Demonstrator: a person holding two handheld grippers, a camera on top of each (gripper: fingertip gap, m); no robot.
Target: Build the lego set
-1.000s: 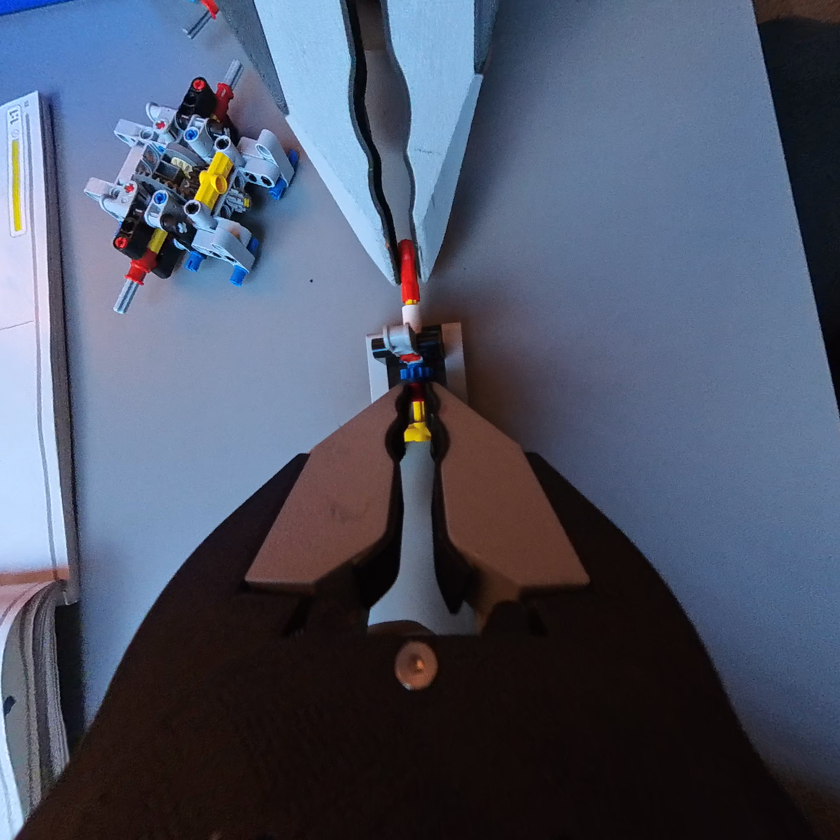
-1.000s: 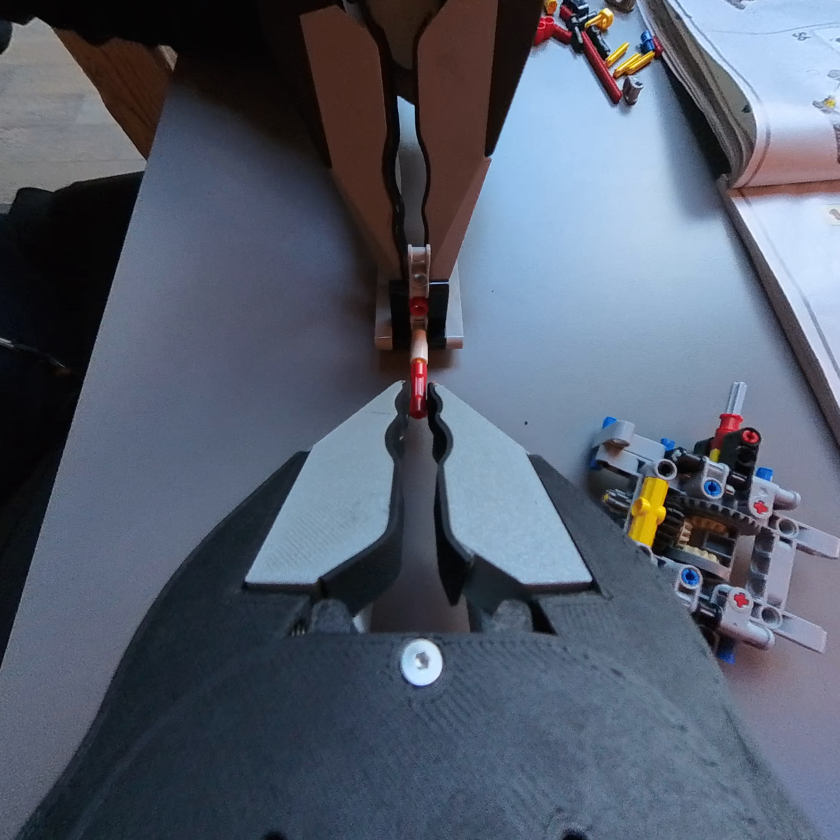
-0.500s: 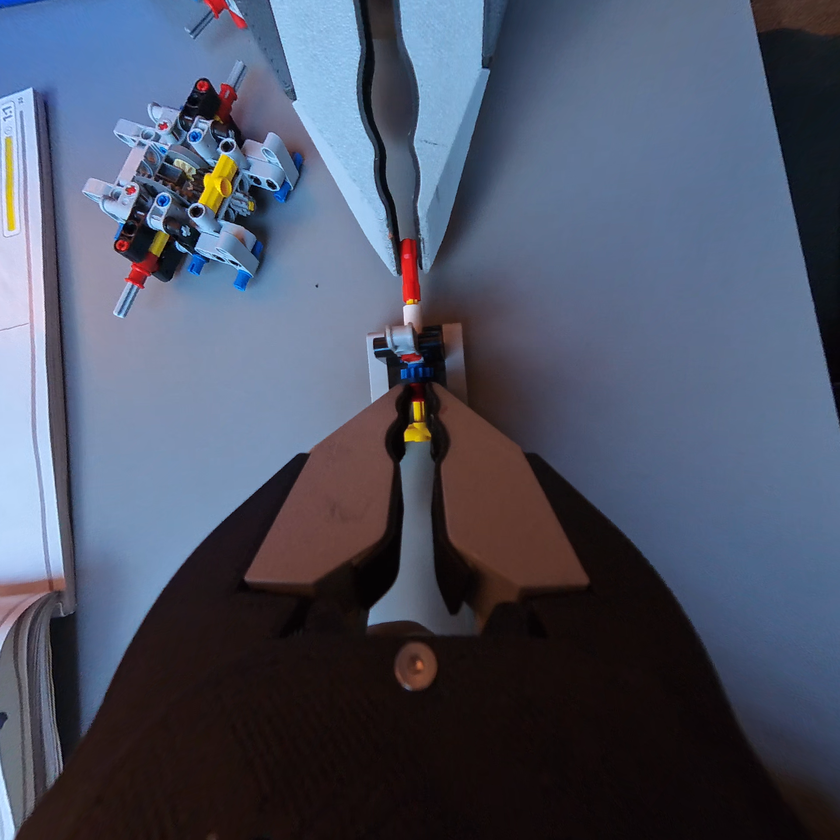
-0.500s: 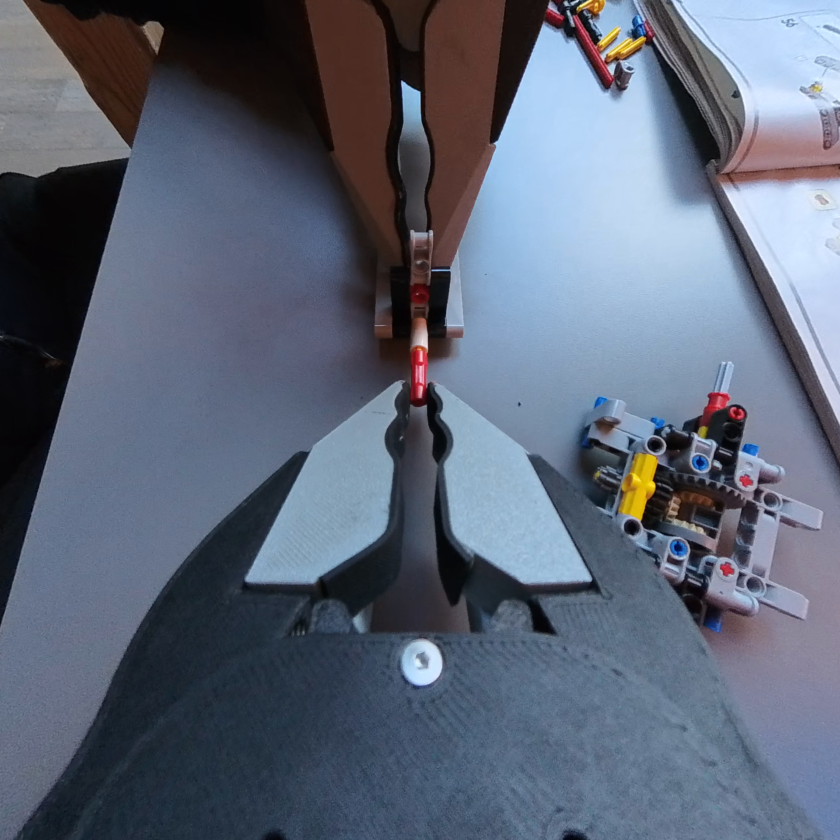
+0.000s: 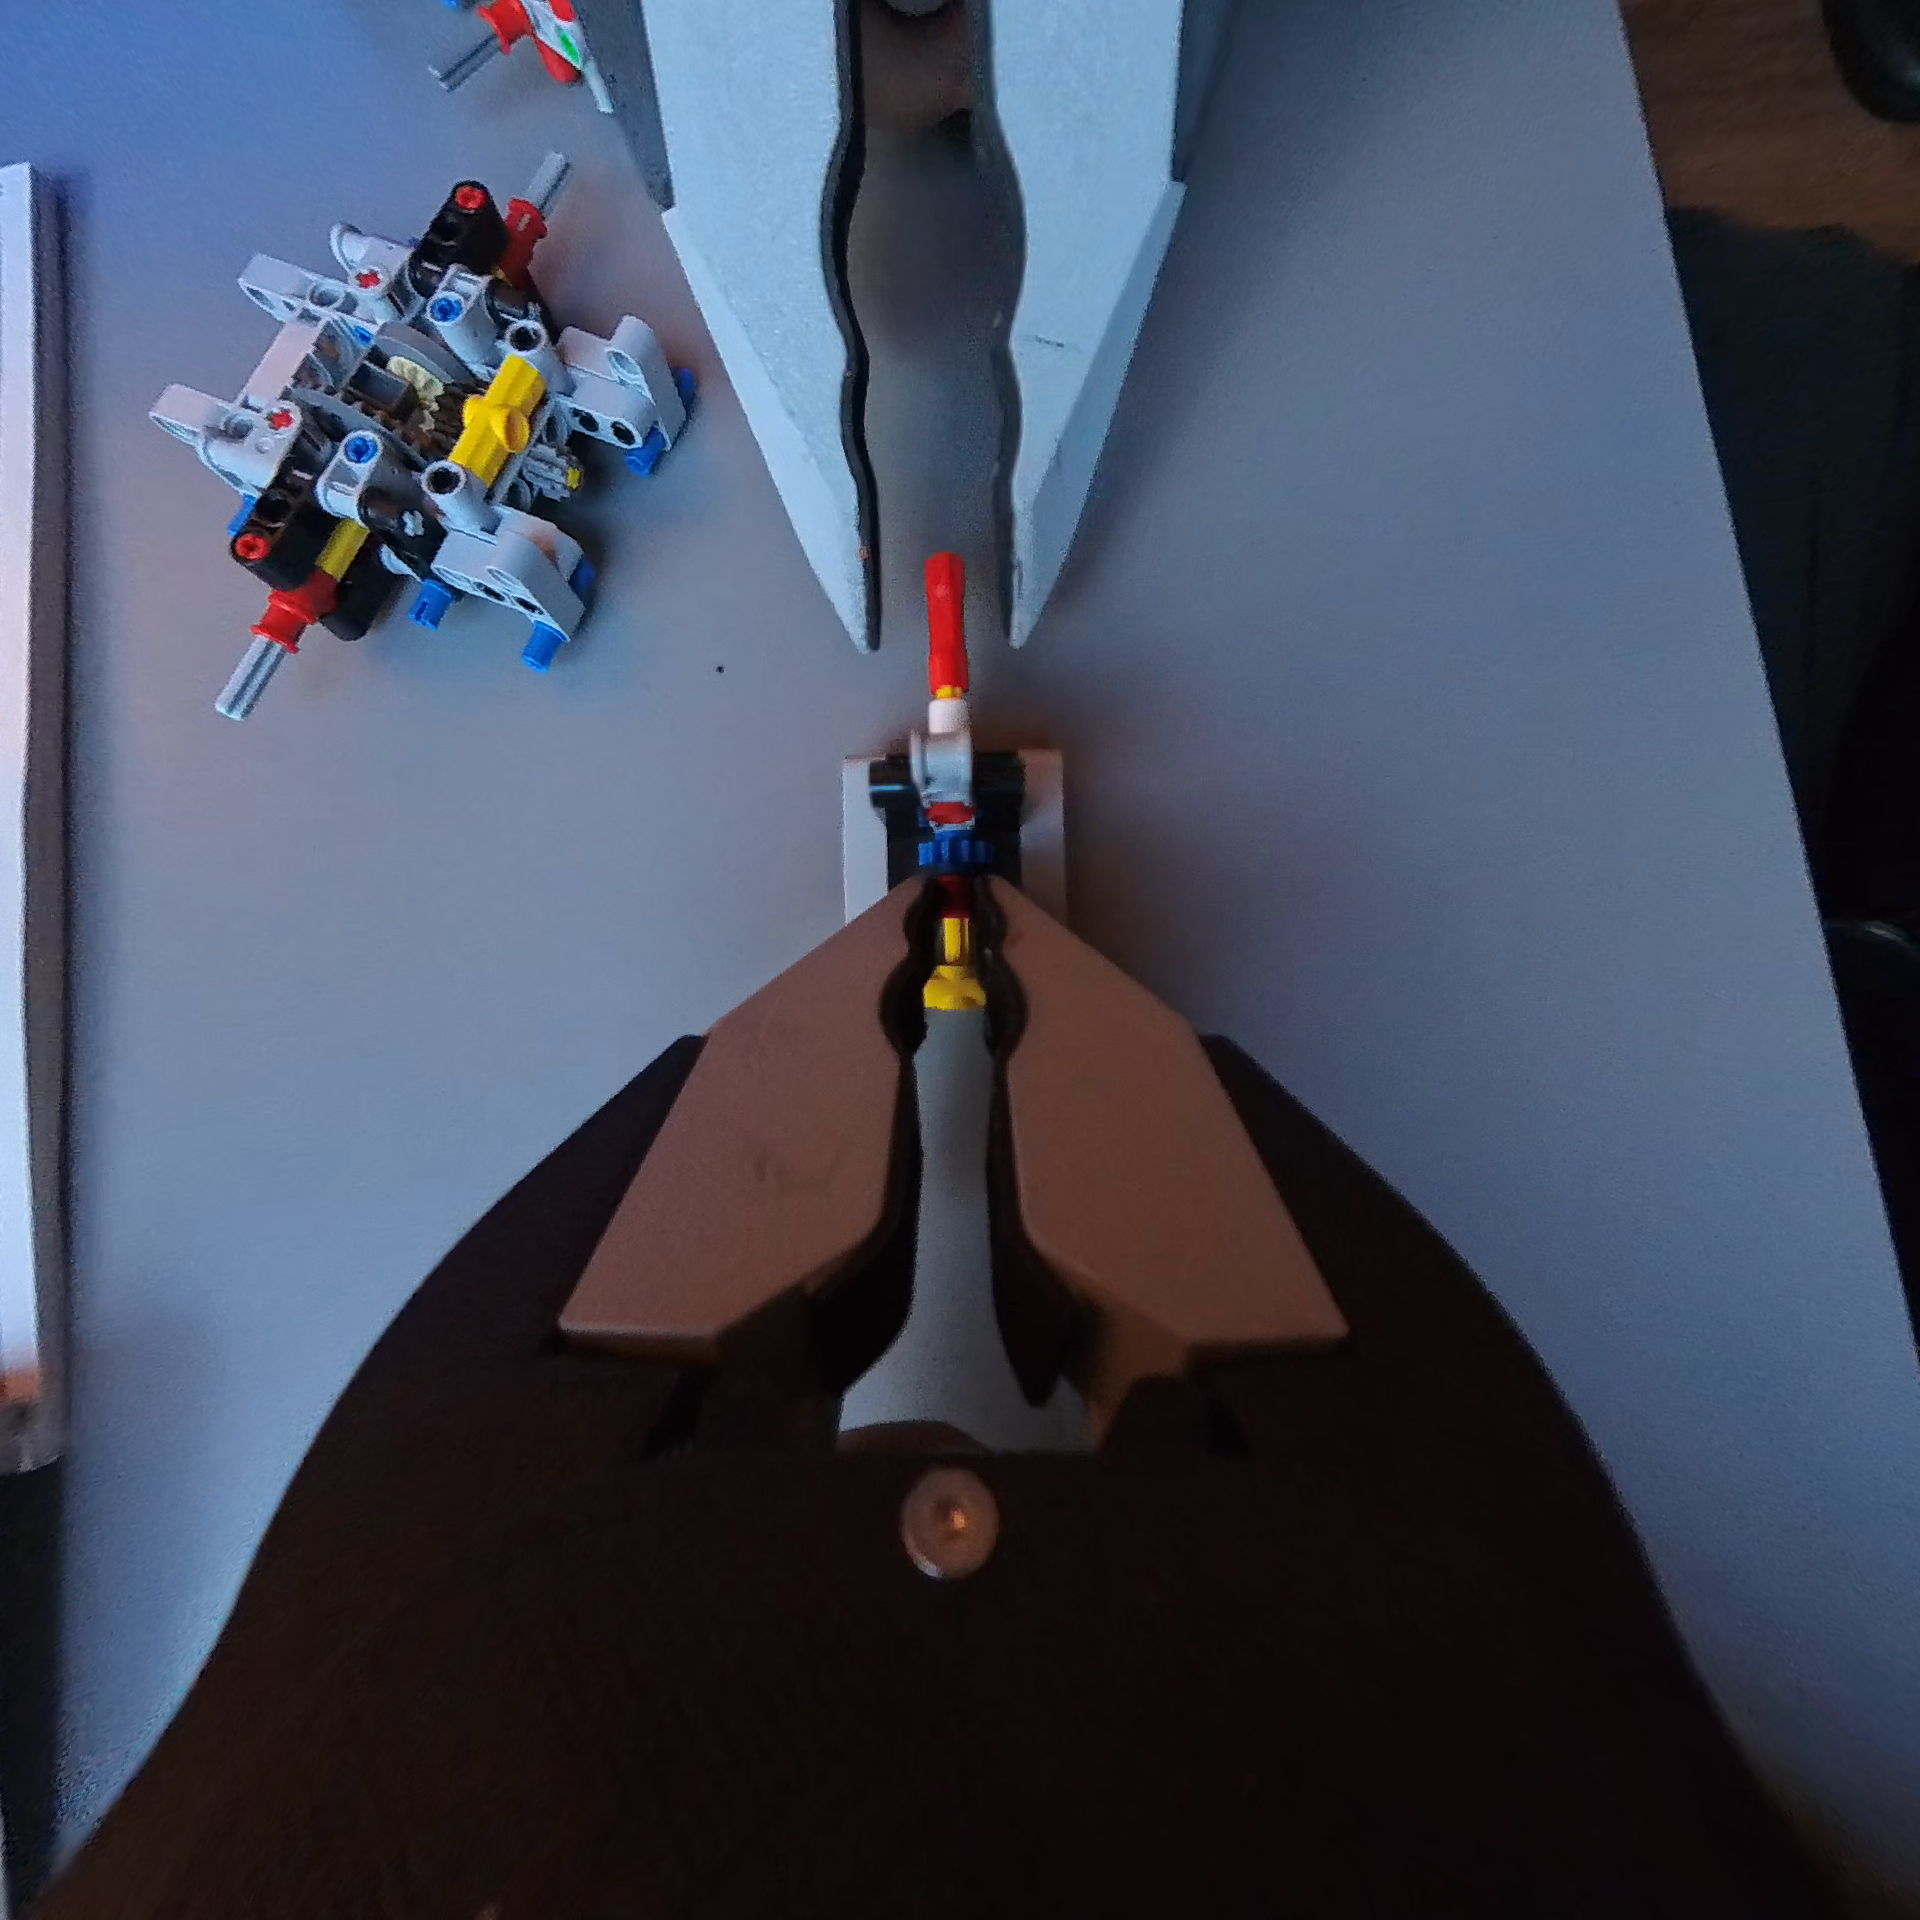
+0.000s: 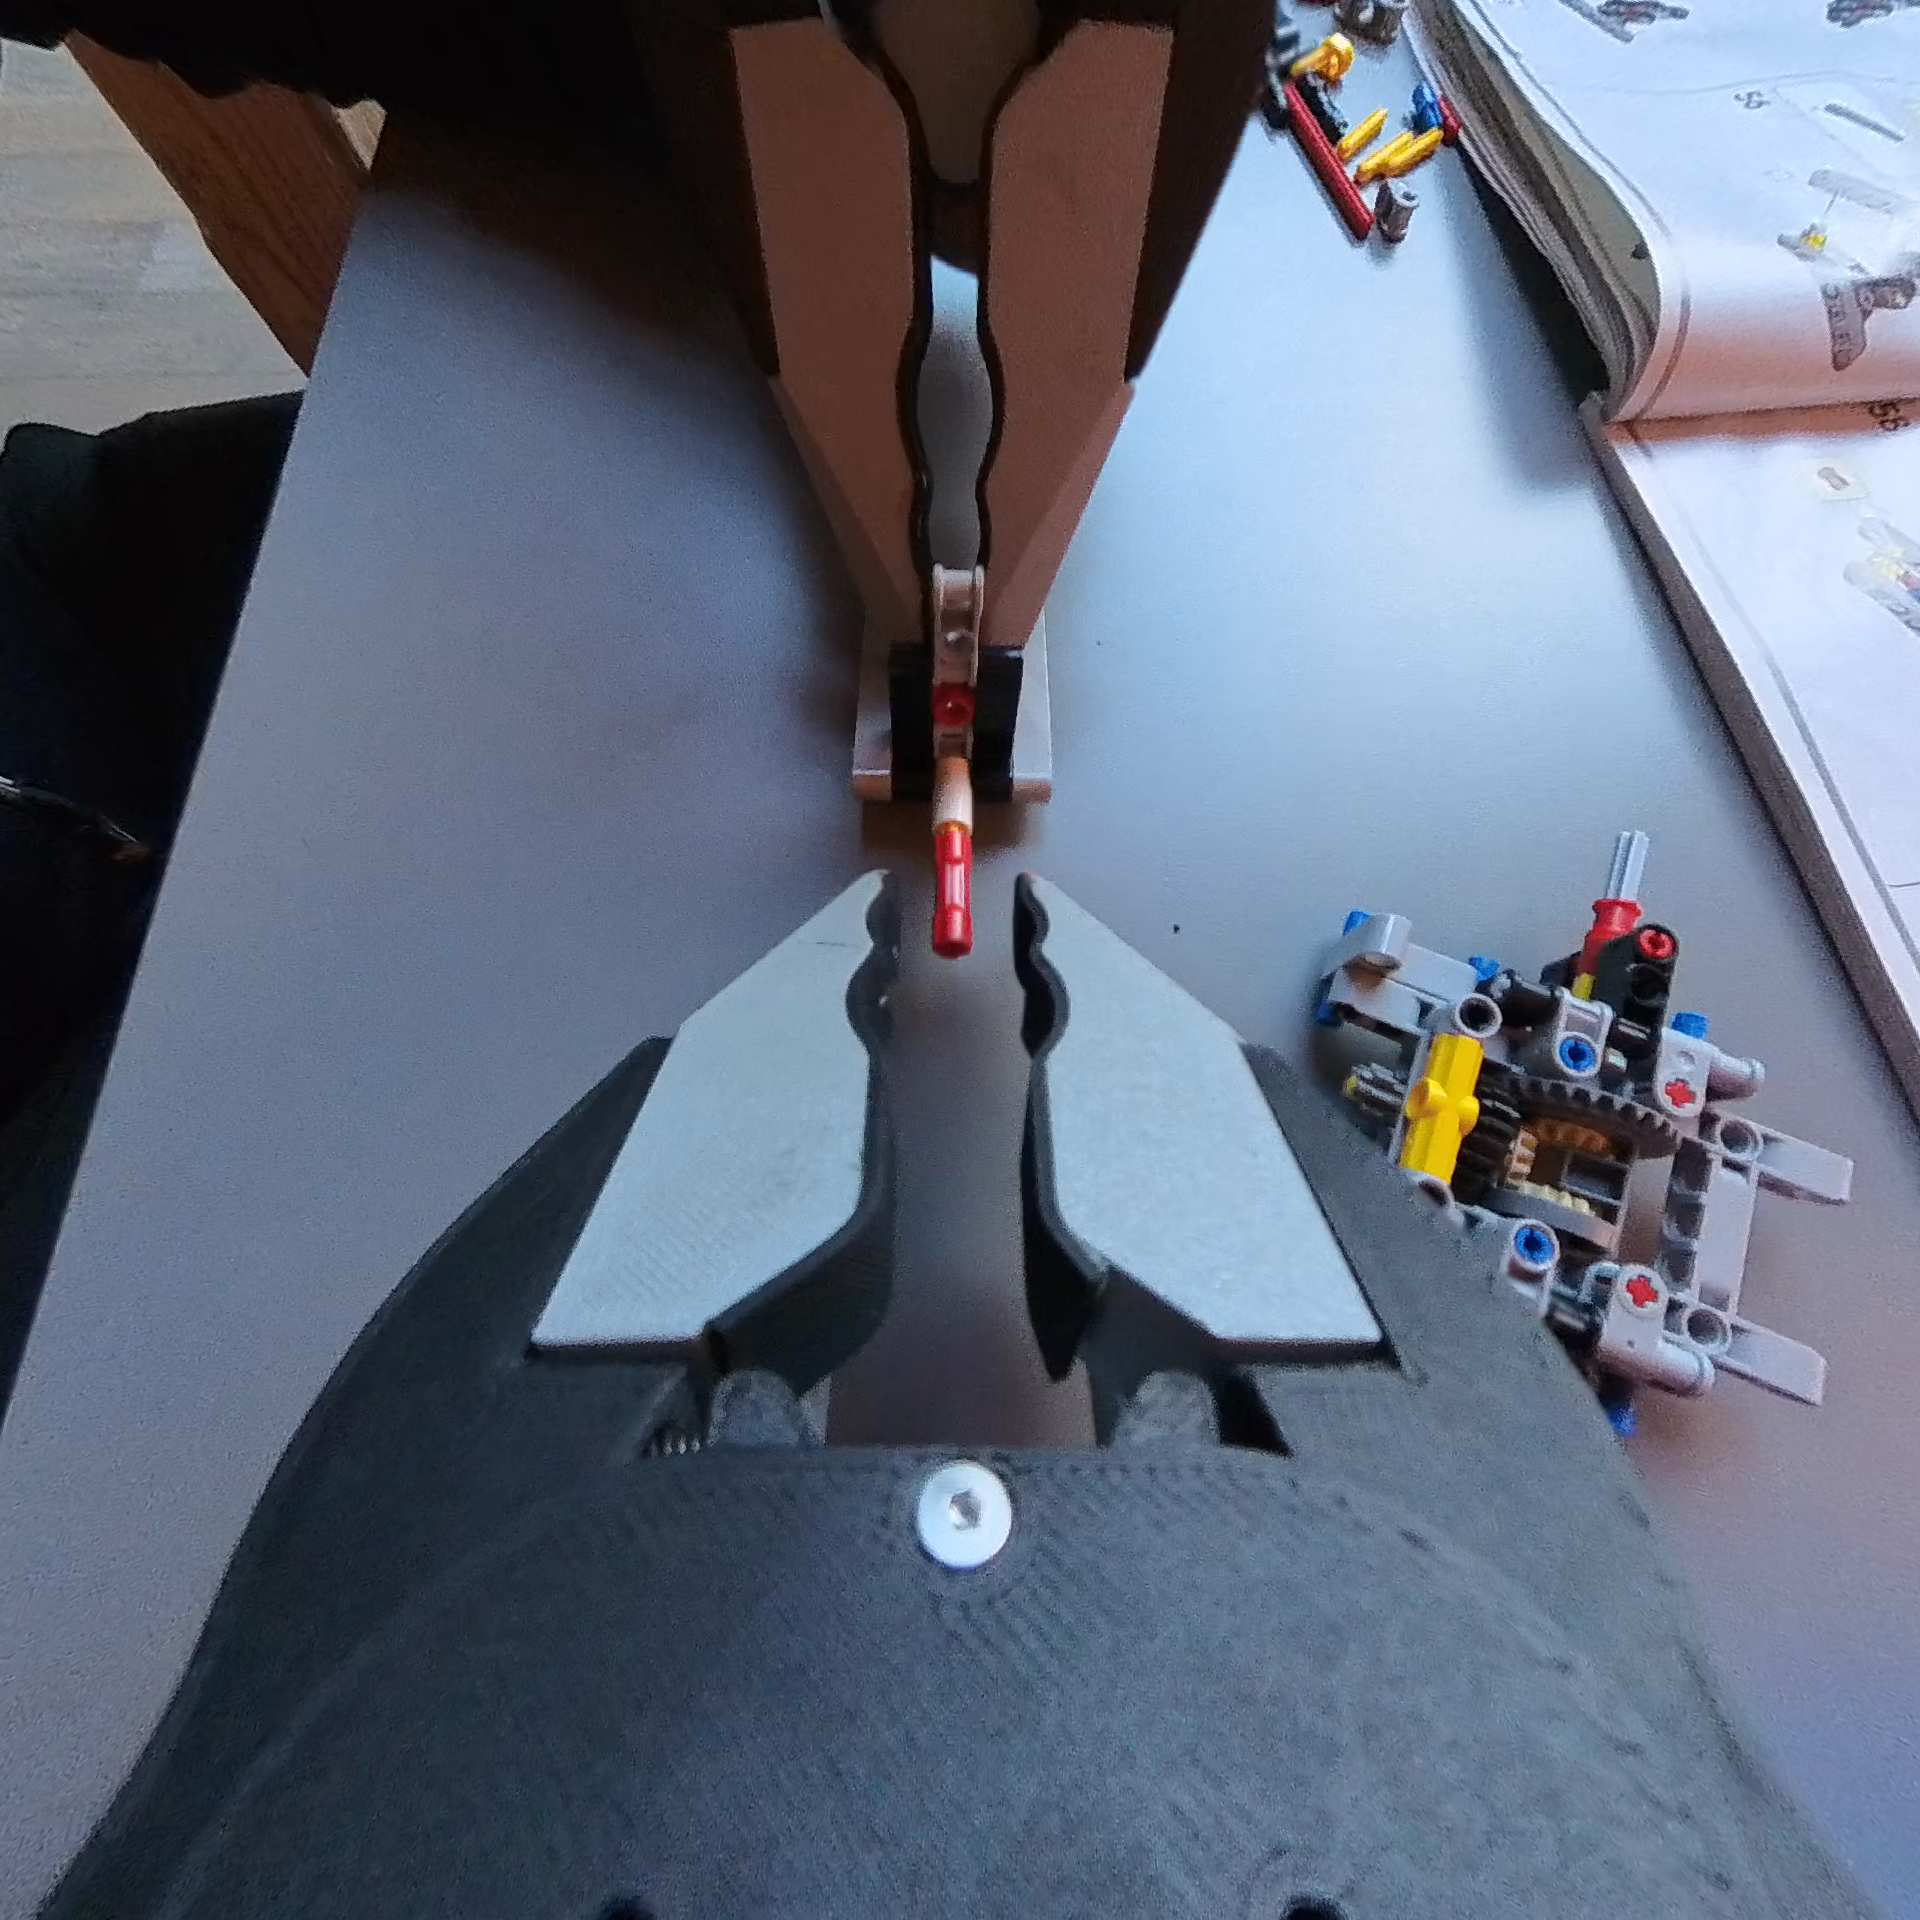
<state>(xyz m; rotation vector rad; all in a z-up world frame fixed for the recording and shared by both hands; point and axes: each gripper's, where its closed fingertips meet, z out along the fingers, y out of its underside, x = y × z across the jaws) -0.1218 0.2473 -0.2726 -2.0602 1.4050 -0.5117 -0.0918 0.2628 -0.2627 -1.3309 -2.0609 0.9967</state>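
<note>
My left gripper is shut on the yellow and red axle end of a small brick assembly with a blue gear, a grey connector and black parts, standing on a grey plate. In the right wrist view the left gripper pinches that assembly from the far side. A red pin sticks out of the assembly toward my right gripper. The right gripper is open, and the pin lies between its fingertips with a gap on each side. The left wrist view shows the same gaps around the pin.
A larger grey, black and yellow brick assembly lies on the grey table to the right of my right gripper, and shows at the upper left in the left wrist view. An open instruction booklet and several loose parts lie at the far right. The left gripper's tips are roughly 5 cm from the right gripper's.
My right gripper was shut on the red pin and has opened and let it go. The pin stays stuck in the small assembly. My left gripper has kept its hold.
</note>
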